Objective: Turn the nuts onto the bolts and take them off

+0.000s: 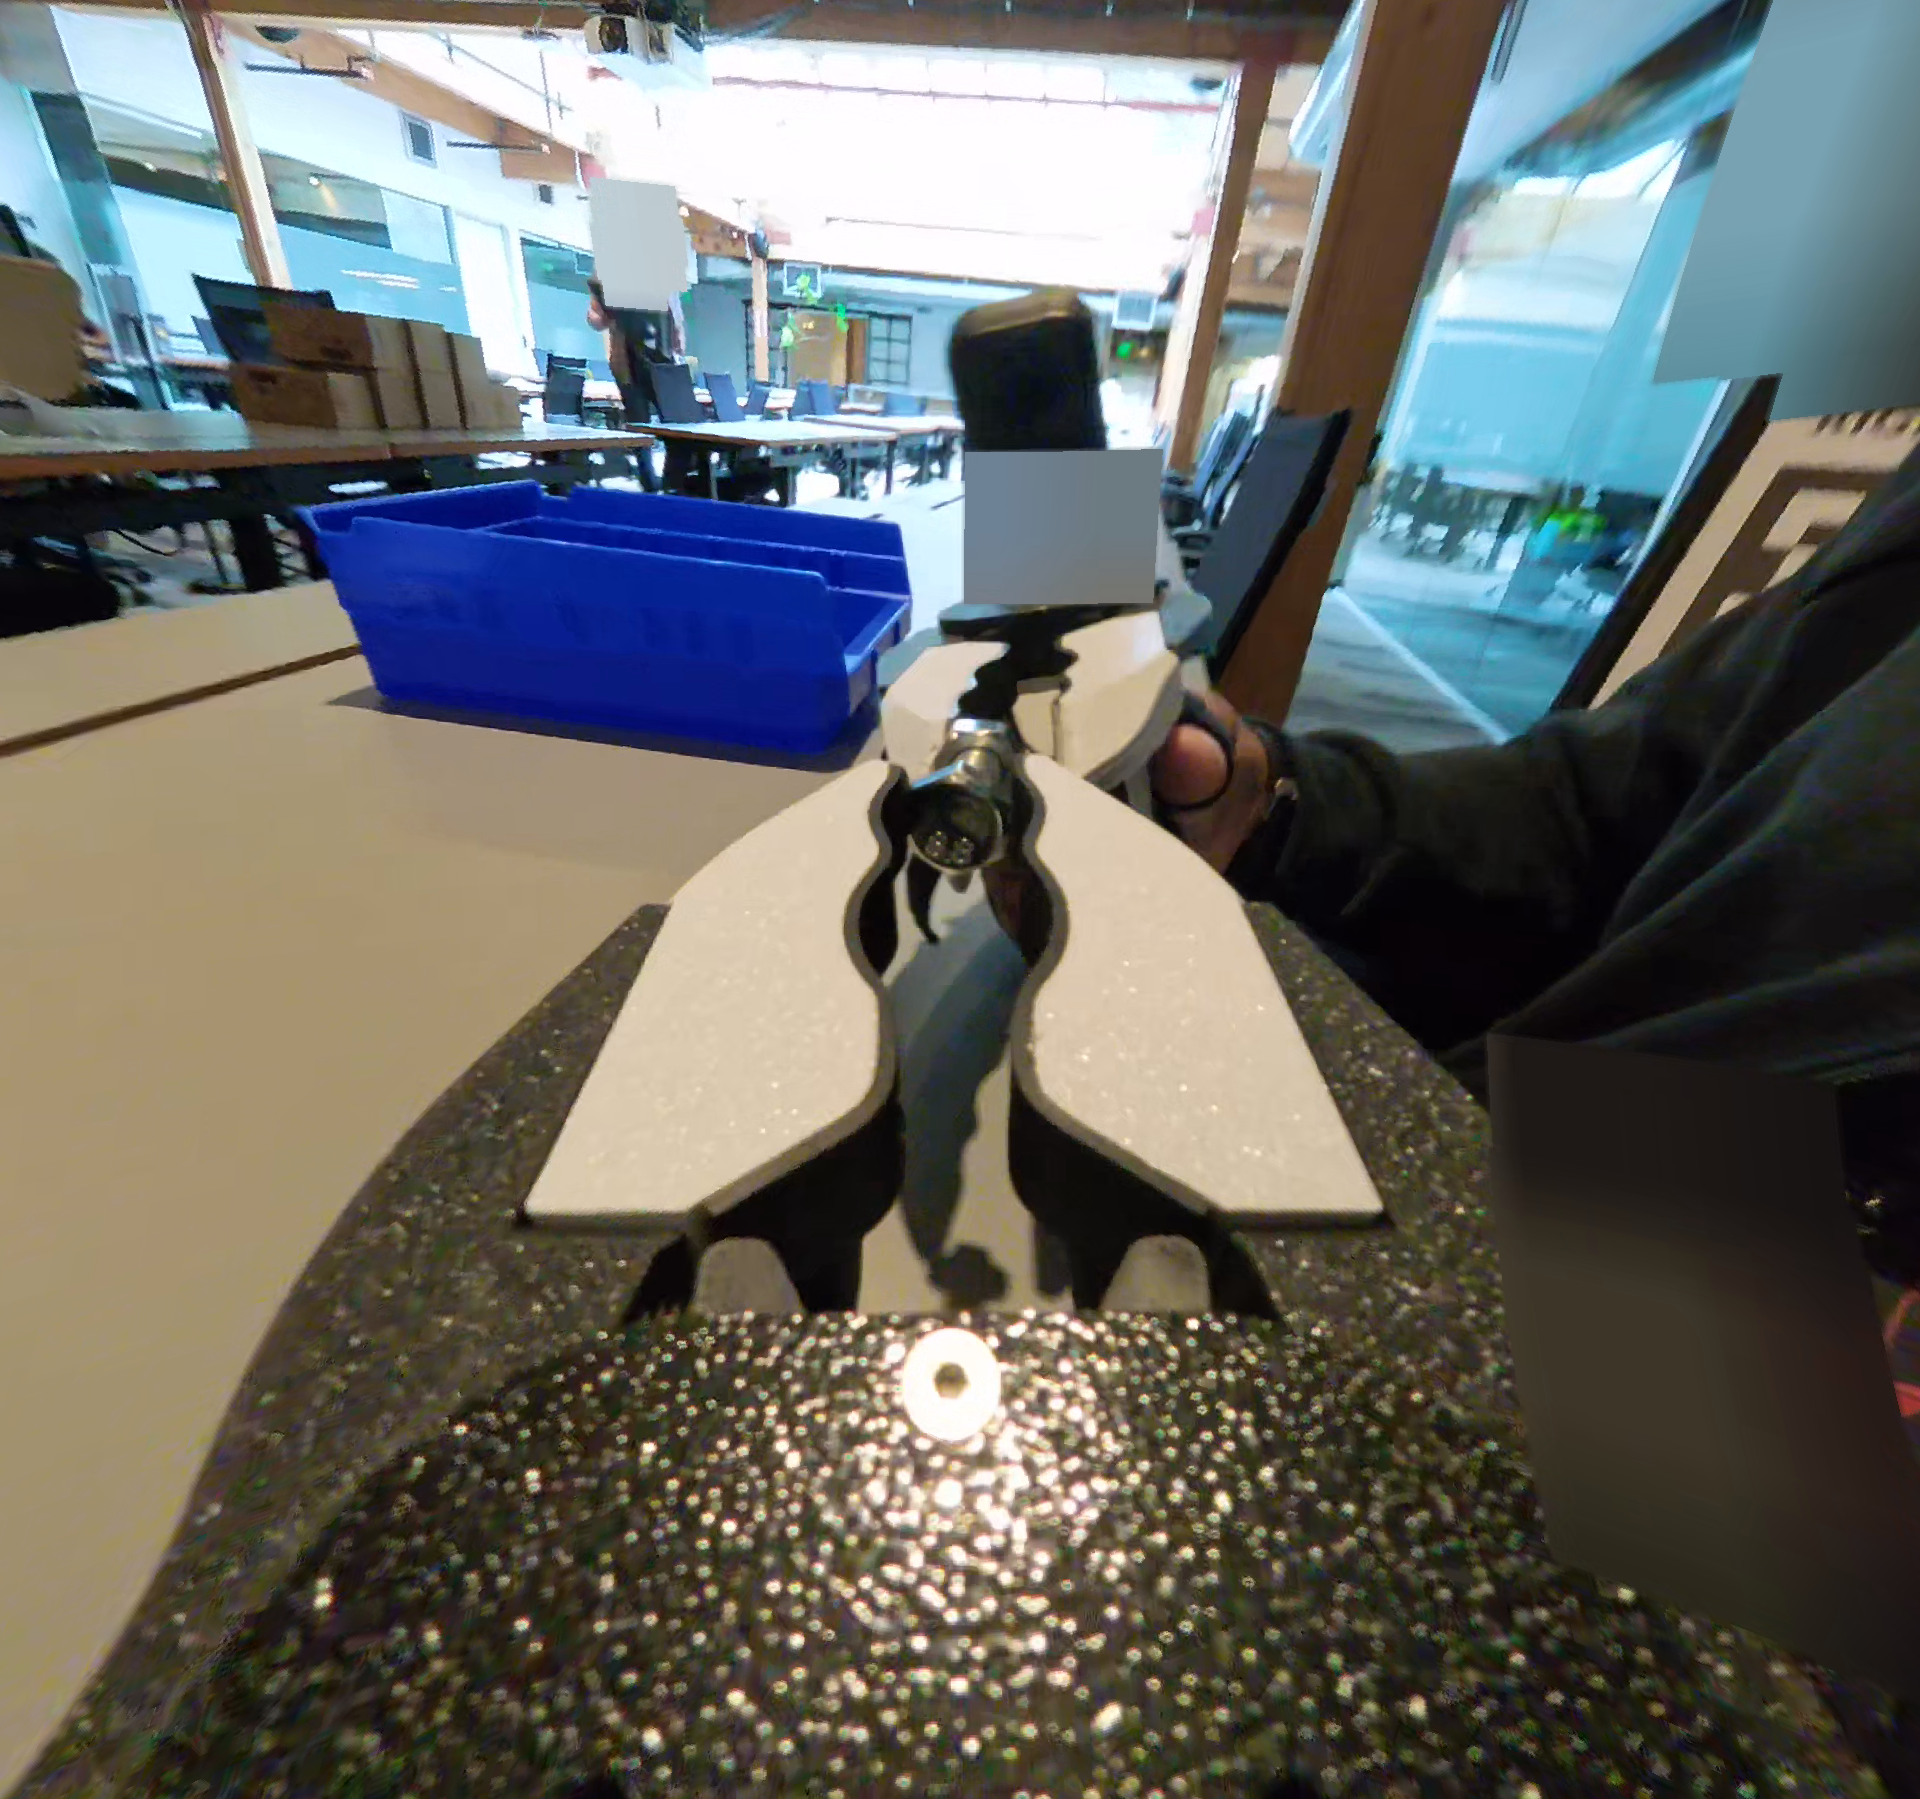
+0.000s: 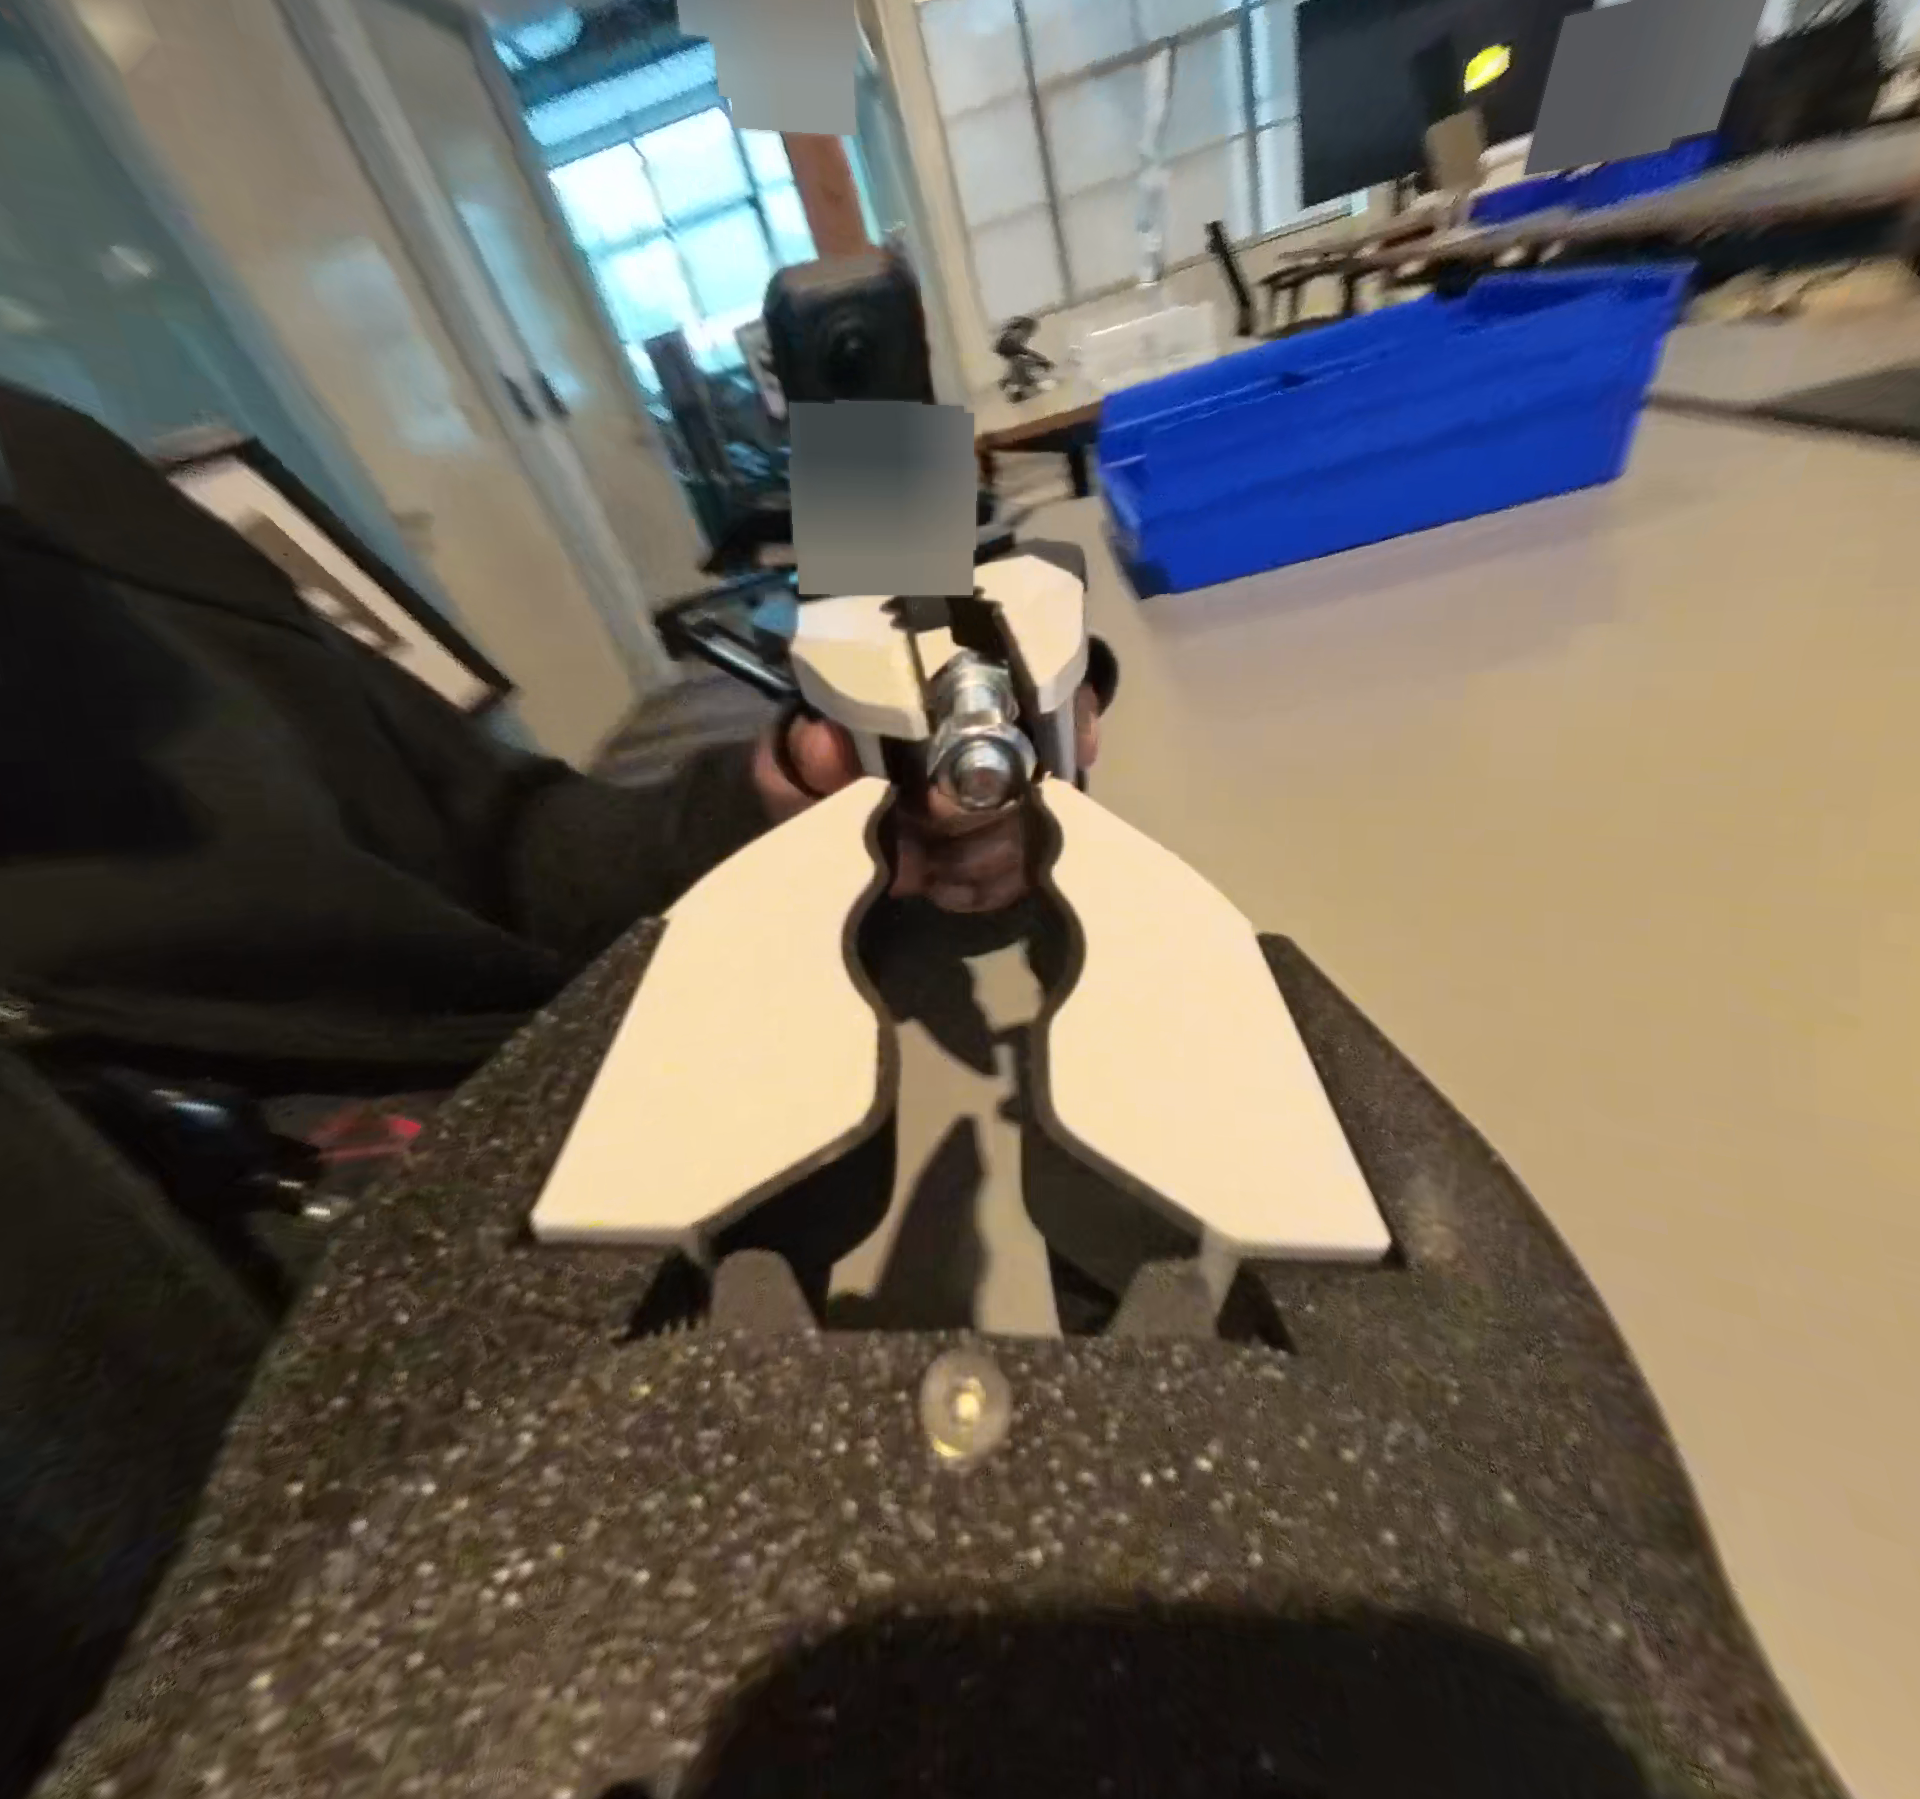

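Wrist cameras facing each other (close), sharing blue bin point(image 1: 623, 596)

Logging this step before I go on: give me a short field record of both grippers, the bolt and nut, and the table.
left gripper: shut on one end of the bolt
right gripper: shut on the other end, facing the left gripper
nut: on the bolt shank, between the two grippers
bolt position: held in the air above the table
blue bin: on the table, contents hidden
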Motion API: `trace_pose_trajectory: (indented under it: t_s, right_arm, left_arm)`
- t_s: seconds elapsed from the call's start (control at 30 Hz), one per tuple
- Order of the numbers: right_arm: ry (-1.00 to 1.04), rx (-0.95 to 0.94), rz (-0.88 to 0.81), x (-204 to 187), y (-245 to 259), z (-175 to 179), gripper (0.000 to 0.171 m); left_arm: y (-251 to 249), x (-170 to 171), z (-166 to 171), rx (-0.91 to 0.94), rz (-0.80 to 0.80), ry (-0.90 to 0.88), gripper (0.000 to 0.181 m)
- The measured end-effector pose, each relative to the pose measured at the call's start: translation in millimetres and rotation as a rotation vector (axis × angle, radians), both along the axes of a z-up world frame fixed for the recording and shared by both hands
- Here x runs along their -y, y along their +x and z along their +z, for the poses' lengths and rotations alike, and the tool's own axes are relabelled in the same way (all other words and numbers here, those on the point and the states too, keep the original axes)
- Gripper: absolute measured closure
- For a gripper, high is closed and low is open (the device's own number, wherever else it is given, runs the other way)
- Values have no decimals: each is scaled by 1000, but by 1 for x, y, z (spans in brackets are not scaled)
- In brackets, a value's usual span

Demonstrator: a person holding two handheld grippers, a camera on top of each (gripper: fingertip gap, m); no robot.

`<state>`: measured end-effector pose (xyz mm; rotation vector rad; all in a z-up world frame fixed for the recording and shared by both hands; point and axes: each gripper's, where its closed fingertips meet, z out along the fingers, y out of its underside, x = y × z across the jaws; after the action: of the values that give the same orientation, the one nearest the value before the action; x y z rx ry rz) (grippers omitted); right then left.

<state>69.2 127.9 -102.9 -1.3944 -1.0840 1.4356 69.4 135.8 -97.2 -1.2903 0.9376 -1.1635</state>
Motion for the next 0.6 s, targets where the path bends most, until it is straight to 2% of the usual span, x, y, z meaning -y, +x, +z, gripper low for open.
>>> trace_pose_trajectory:
  t_s: [0.17,0.33,0.43,0.6]
  right_arm:
    - [345,91,-186,-6,0,1,146]
    - [572,158,-256,-2,-2,0,153]
    - [470,146,-218,-1,-3,-1,153]
    - [-72,0,47,4,1,-3,154]
  left_arm:
    - [-1,2,-1,60,-88,-114,164]
    - [3,6,-3,46,-127,-130,164]
    - [3,6,-3,36,-114,-114,164]
    - [8,8,-8,-84,-28,53,164]
